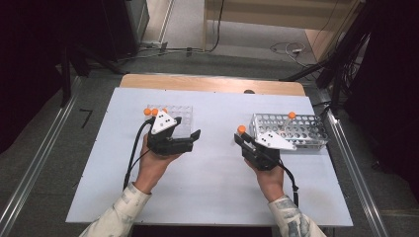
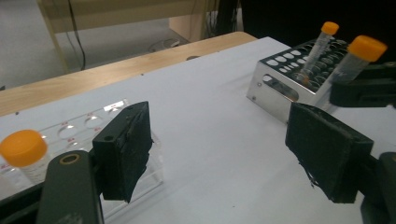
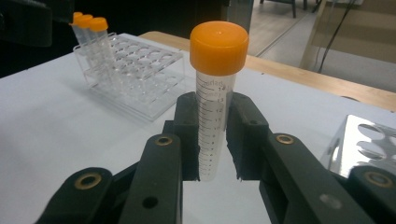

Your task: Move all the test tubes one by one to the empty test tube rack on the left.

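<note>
My right gripper (image 3: 215, 140) is shut on a clear graduated tube (image 3: 215, 107) with an orange cap, held upright above the white table. In the high view that tube (image 1: 241, 129) sits at the tip of the right gripper (image 1: 240, 139), just left of the perforated metal rack (image 1: 296, 132). One capped tube (image 1: 291, 118) stands in the metal rack. My left gripper (image 2: 224, 154) is open with nothing between its pads. It hovers at the right side of the clear plastic rack (image 1: 180, 118), which holds orange-capped tubes (image 1: 150, 112) at its left end.
The white board (image 1: 207, 177) lies on a wooden table (image 1: 212, 84). Both racks stand on its far half. In the left gripper view the metal rack (image 2: 280, 79) is at the far right and a capped tube (image 2: 23, 151) stands close at the left. Dark stands and cables surround the table.
</note>
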Demonstrator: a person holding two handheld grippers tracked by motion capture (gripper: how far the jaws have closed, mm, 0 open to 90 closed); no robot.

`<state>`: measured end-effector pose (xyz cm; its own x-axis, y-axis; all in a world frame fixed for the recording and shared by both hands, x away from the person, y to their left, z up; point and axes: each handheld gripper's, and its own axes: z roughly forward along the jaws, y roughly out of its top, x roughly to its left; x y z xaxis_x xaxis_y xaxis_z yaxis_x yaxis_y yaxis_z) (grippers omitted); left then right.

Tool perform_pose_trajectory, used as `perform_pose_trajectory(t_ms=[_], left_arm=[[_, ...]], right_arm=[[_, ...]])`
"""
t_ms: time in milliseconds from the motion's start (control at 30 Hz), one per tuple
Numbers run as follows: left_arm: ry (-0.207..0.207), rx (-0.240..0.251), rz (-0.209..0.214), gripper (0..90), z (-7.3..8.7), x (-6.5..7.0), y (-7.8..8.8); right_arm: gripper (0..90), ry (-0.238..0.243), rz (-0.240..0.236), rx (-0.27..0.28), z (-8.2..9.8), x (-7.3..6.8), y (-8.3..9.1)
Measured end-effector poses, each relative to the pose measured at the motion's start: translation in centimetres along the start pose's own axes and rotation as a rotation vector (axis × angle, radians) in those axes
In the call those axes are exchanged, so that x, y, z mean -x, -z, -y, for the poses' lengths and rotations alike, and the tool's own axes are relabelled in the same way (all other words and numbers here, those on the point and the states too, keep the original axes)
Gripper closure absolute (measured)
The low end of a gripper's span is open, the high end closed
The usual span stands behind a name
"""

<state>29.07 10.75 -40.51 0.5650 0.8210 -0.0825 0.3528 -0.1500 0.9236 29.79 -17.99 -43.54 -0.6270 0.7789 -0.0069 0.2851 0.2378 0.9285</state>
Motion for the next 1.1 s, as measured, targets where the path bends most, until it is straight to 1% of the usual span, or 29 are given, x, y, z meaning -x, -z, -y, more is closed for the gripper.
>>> perform_pose_trajectory(t_ms=[333, 533, 600, 767, 933, 1100], left_arm=[[-0.029, 0.003, 0.048, 23.3, 0.0, 1.7, -0.1], [-0.05, -0.008, 0.082, 23.7, 0.3, 2.6, -0.5], [-0.064, -0.014, 0.091, 24.1, 0.4, 3.0, -0.7], [-0.084, -0.034, 0.106, 26.0, 0.9, 3.7, -1.3], [-0.096, -0.04, 0.118, 28.0, 1.2, 4.1, -1.6], [-0.109, -0.024, 0.113, 31.2, 1.3, 4.4, -1.6]], right_arm=[[72.5, 0.02, -0.043, -0.022, 0.4, -1.5, -1.0], [72.5, 0.033, -0.072, -0.03, 0.5, -2.5, -1.5], [72.5, 0.037, -0.083, -0.035, 0.6, -2.9, -1.8], [72.5, 0.052, -0.113, -0.055, 0.8, -4.0, -2.5], [72.5, 0.067, -0.142, -0.065, 1.0, -4.9, -3.1], [72.5, 0.077, -0.162, -0.072, 1.1, -5.6, -3.5]])
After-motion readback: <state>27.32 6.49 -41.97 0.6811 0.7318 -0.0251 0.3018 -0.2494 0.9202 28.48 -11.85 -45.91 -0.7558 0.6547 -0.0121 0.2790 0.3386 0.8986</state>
